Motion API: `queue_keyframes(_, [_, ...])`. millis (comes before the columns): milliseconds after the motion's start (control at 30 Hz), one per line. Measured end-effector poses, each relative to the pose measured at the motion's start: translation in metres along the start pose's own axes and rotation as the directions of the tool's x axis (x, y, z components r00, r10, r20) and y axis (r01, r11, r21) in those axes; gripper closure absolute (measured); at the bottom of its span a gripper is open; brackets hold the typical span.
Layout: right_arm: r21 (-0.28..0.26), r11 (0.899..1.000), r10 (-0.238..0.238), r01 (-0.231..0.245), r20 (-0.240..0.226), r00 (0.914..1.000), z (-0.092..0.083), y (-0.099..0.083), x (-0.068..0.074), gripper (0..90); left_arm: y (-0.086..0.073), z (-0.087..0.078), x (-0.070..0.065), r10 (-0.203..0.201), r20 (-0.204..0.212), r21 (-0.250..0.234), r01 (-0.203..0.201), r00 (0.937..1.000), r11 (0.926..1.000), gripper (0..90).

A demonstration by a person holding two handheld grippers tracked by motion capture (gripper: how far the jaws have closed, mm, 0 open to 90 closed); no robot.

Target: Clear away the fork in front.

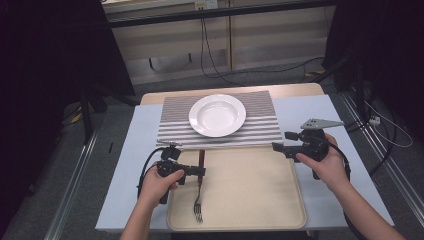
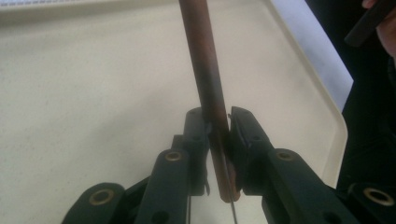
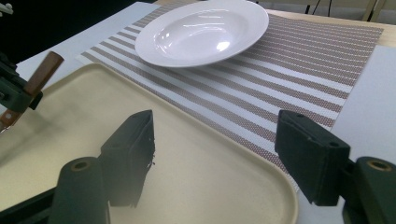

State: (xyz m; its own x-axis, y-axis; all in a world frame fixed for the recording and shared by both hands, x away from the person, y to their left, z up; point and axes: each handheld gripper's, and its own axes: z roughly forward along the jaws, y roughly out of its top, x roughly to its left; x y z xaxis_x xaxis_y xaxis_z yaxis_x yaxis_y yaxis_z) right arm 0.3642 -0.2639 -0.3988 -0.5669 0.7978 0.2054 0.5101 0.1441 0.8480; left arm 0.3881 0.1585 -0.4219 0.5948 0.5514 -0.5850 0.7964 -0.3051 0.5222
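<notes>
A fork with a brown handle (image 1: pixel 201 157) and metal tines (image 1: pixel 198 212) lies lengthwise over the left part of a beige tray (image 1: pixel 250 190). My left gripper (image 1: pixel 201 171) is shut on the handle; in the left gripper view the handle (image 2: pixel 201 56) runs up from between the closed jaws of that gripper (image 2: pixel 216 116). Whether the tines touch the tray I cannot tell. My right gripper (image 1: pixel 283 141) hovers open at the tray's far right corner, holding nothing. The right gripper view looks past this gripper (image 3: pixel 215 126) to the handle (image 3: pixel 44 72) at far left.
A white deep plate (image 1: pixel 217 115) sits on a striped placemat (image 1: pixel 260 131) just beyond the tray. In the right gripper view the plate (image 3: pixel 201 30) and placemat (image 3: pixel 289 70) lie ahead. A pale blue table cover (image 1: pixel 135 150) surrounds them. Cables run across the floor behind.
</notes>
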Motion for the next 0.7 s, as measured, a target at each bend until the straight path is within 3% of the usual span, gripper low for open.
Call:
queue_keyframes(400, [0.001, 1.000, 0.006, -0.006, -0.014, 0.9999, 0.000, -0.001, 0.000, 28.5, -0.011, 0.002, 0.012, -0.041, -0.045, -0.031, 0.039, 0.9982, 0.9987, 73.8])
queue_keyframes(567, [-0.002, 1.000, 0.007, -0.007, -0.012, 0.9999, -0.002, -0.001, 0.000, 28.4, -0.011, 0.001, 0.016, -0.033, -0.102, -0.072, 0.026, 0.9942, 0.9971, 62.9])
queue_keyframes(633, [-0.005, 1.000, 0.008, -0.008, -0.010, 0.9999, -0.003, -0.002, -0.001, 28.5, -0.011, -0.001, 0.016, -0.043, -0.105, -0.084, 0.034, 0.9936, 0.9959, 61.8])
queue_keyframes(700, [-0.006, 1.000, 0.007, -0.007, -0.007, 1.0000, -0.005, -0.002, -0.002, 28.4, -0.012, -0.004, 0.016, -0.016, -0.125, -0.097, 0.003, 0.9920, 0.9953, 61.0])
